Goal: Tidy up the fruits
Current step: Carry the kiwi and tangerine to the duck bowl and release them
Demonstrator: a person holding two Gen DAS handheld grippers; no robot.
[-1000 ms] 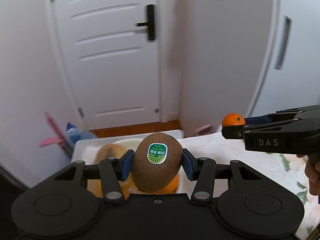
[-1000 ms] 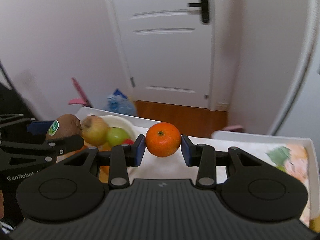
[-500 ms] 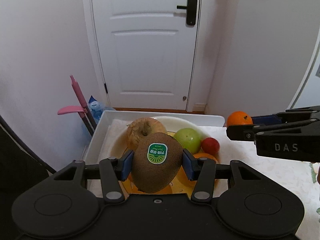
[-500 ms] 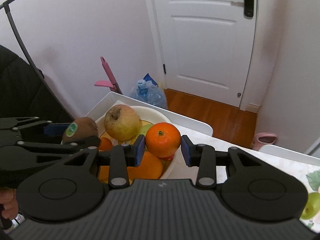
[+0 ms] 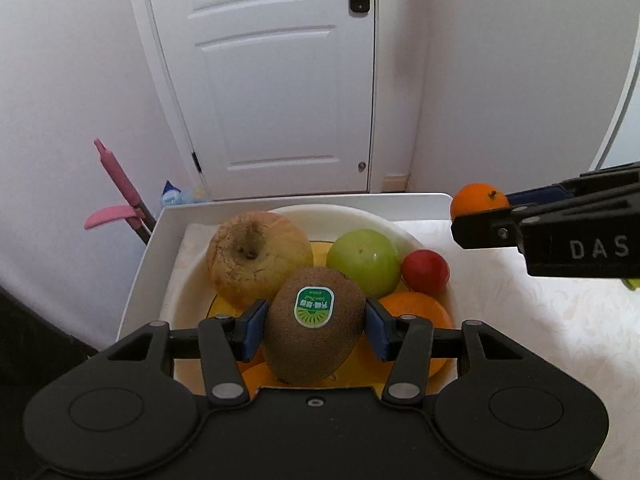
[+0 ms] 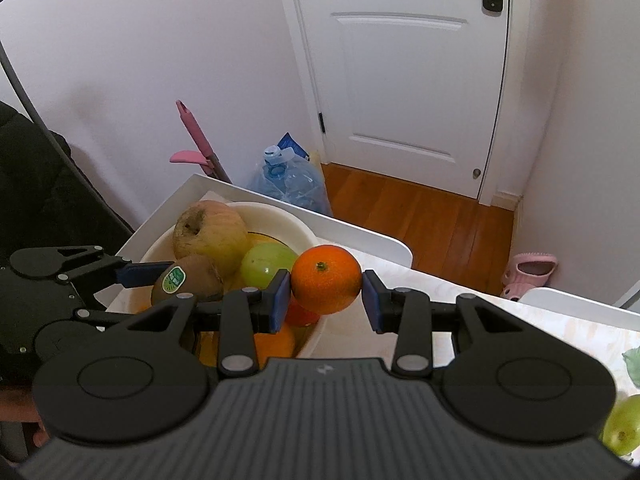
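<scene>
My left gripper (image 5: 315,330) is opening around the brown stickered kiwi (image 5: 314,326) over the cream bowl (image 5: 182,280); my right gripper (image 6: 325,297) clamps one round orange mandarin (image 6: 326,279). Only the right view shows the blue water bottle (image 6: 290,180).

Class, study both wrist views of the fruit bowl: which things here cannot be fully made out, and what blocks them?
- Bowl bottom: left wrist view, hidden under fruit and the kiwi.
- Orange fruit in the bowl: right wrist view, mostly behind the right tool.
- Kiwi sticker text: too small.
- Green fruit: right wrist view, cut off by the edge.
</scene>
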